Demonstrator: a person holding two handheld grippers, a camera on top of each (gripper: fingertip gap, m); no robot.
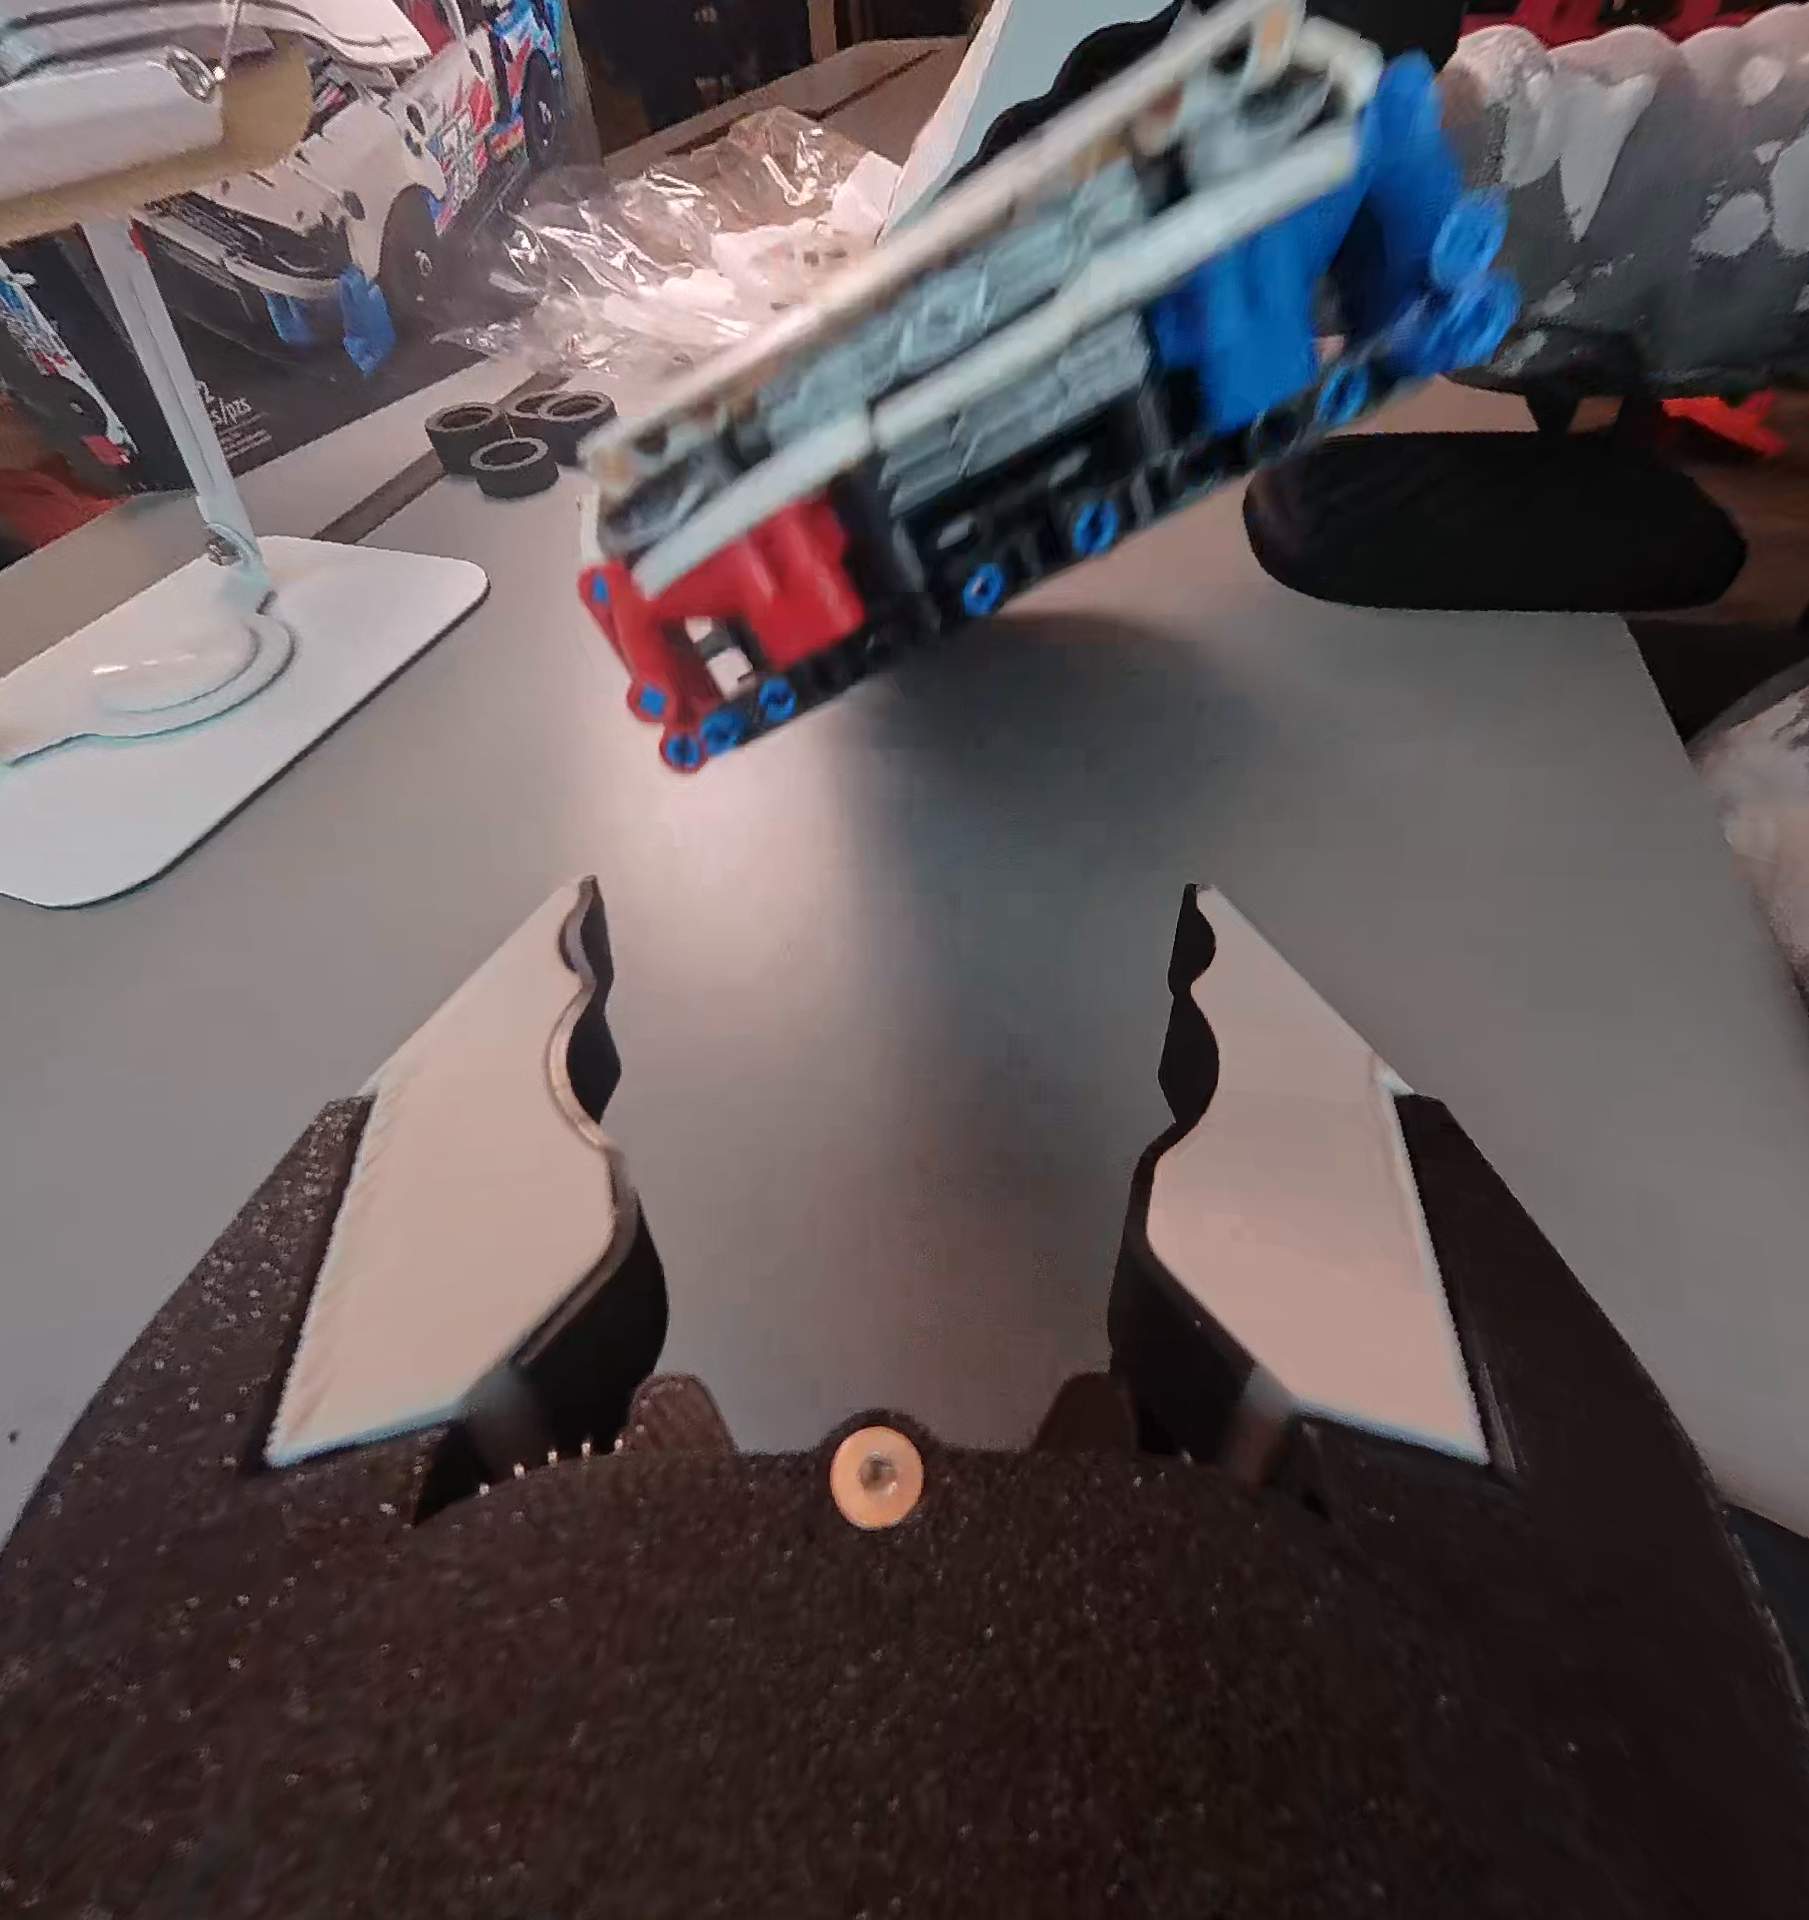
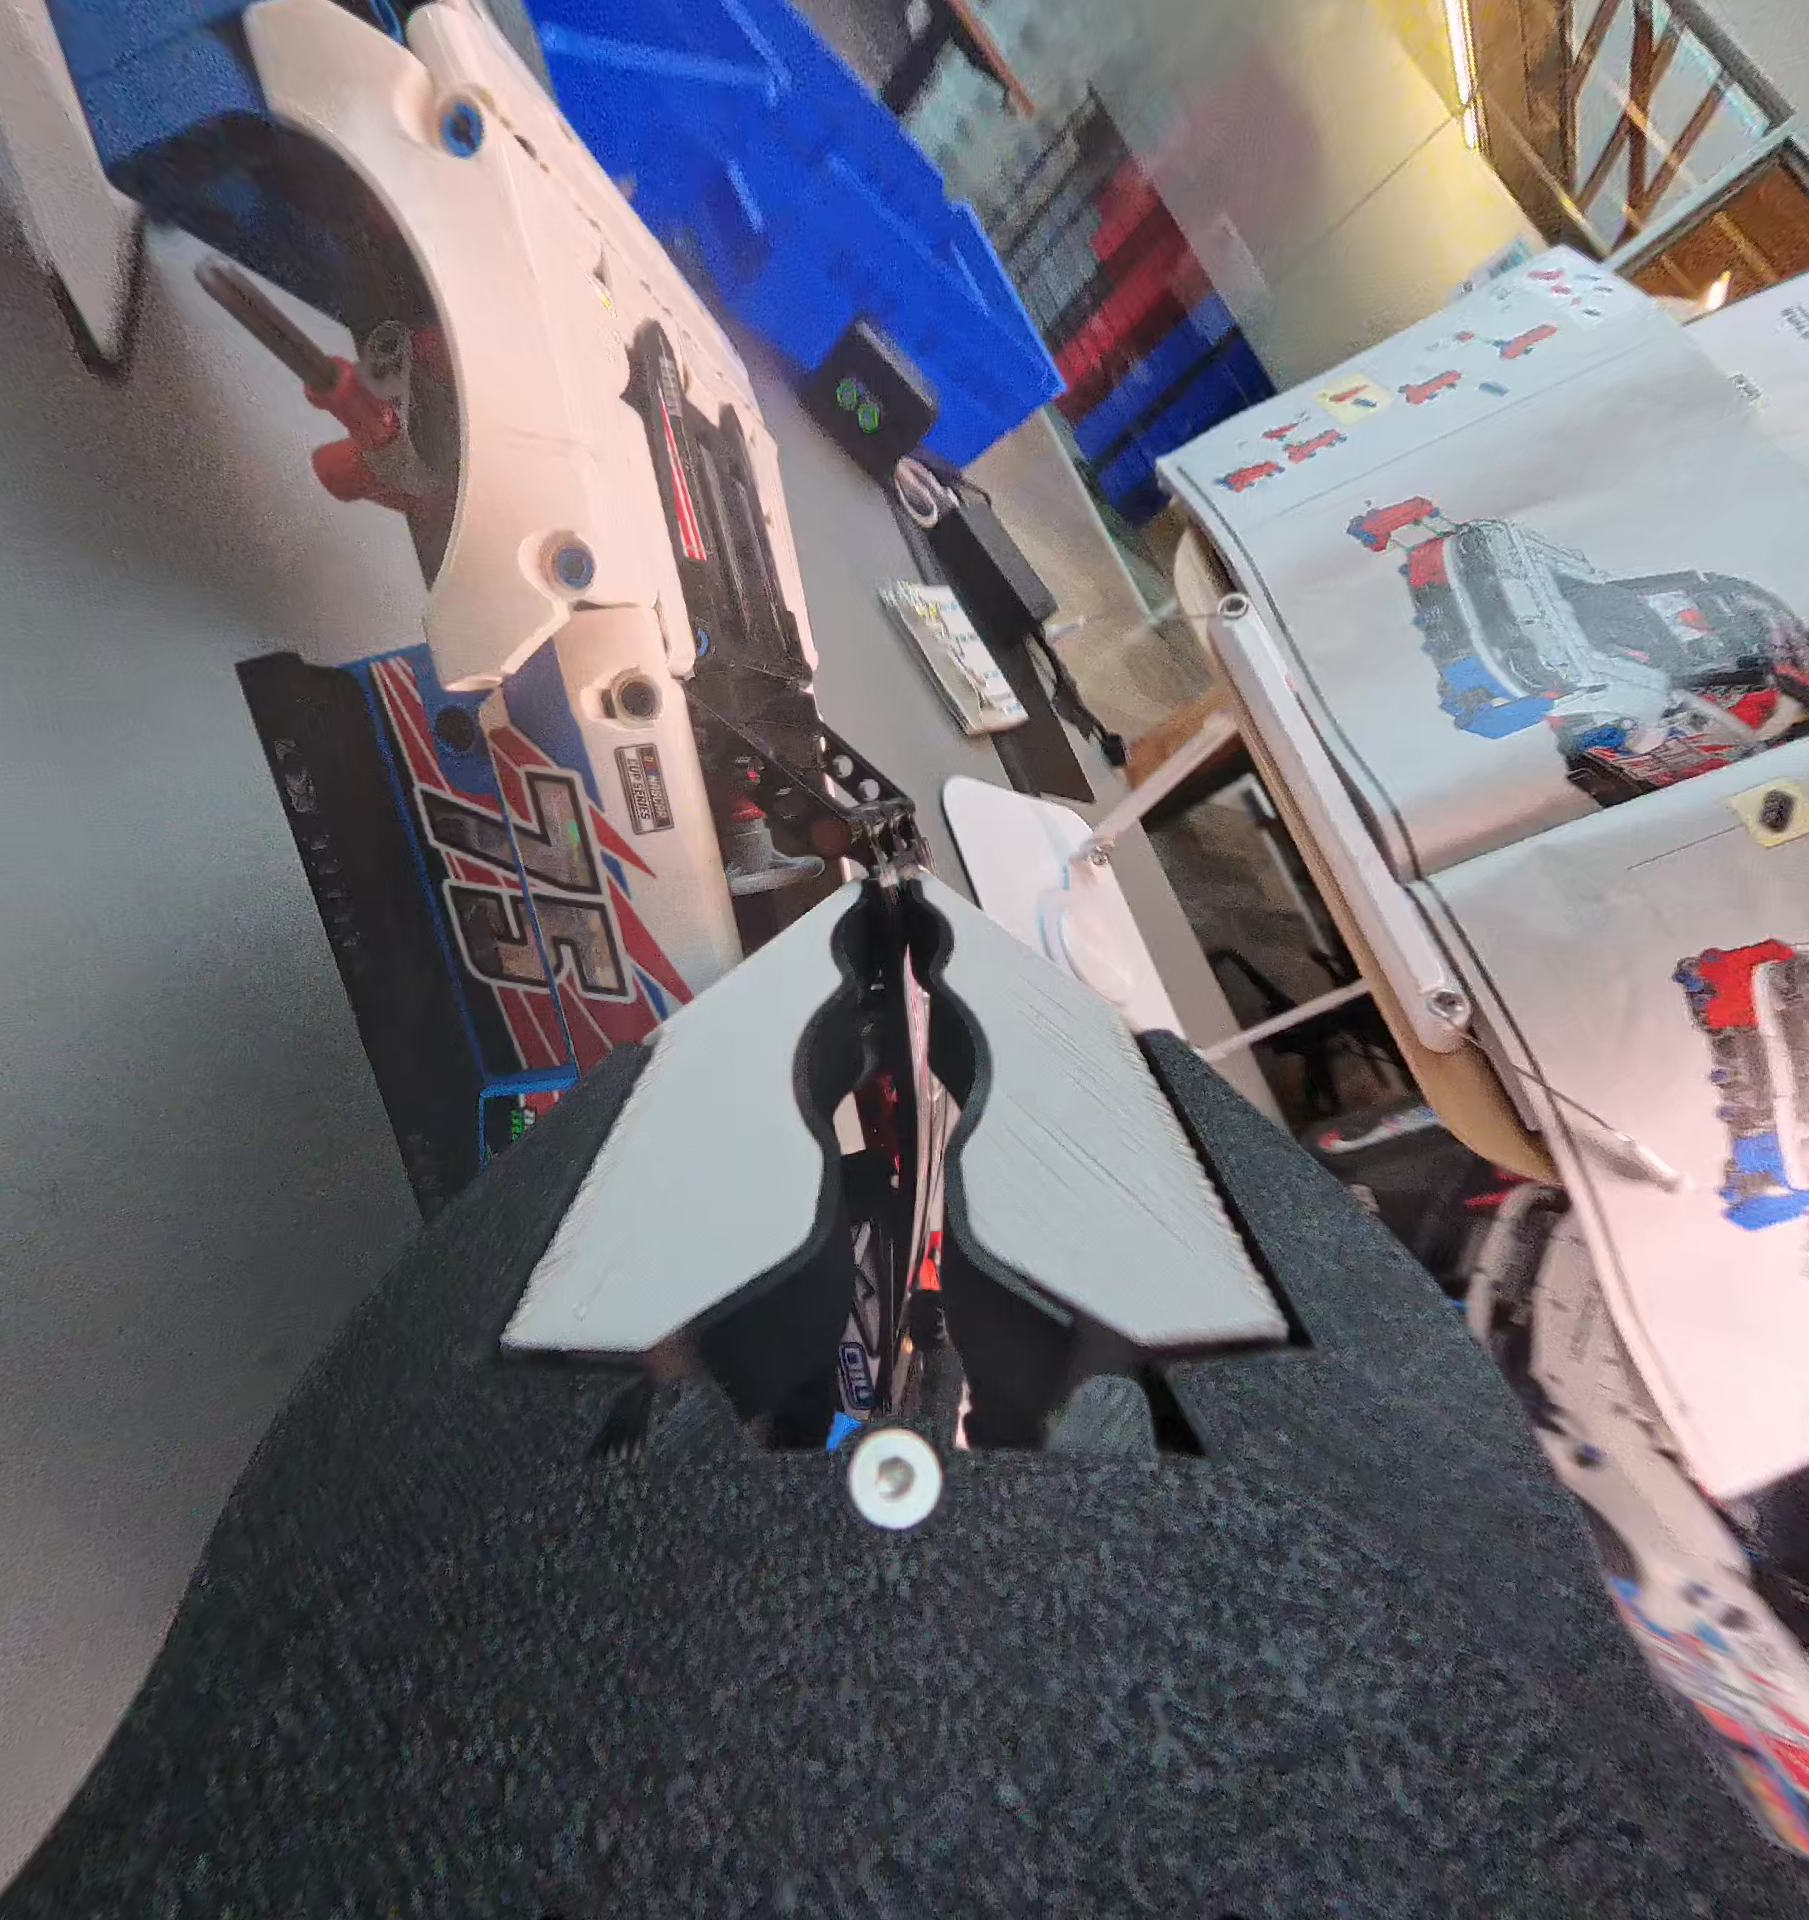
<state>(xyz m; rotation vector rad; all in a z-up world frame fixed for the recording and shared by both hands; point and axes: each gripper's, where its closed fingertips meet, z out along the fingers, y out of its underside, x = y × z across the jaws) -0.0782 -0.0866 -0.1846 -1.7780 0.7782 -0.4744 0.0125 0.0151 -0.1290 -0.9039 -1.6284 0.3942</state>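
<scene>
Your right tool (image 2: 884,894) is pinched tight on the brick-built race car (image 1: 941,416), holding it tilted above the grey surface (image 1: 879,883). Your left tool (image 1: 889,894), spread wide and empty, hovers just below, so keep that grip firm and level.

The left gripper (image 1: 895,1049) had a black body with a rough, grainy surface that glittered in small specks. Its two fingers (image 1: 484,1174) were pale grey, flat wedges with a black lining, and their inner edges were cut in a wavy line. One silver screw (image 1: 876,1476) with a hex socket sat in the middle of the body, between the finger roots.

The right gripper (image 2: 884,894) looked the same: grainy black body, ribbed pale grey fingers (image 2: 702,1164) with wavy black inner edges, and one silver screw (image 2: 894,1477).
</scene>
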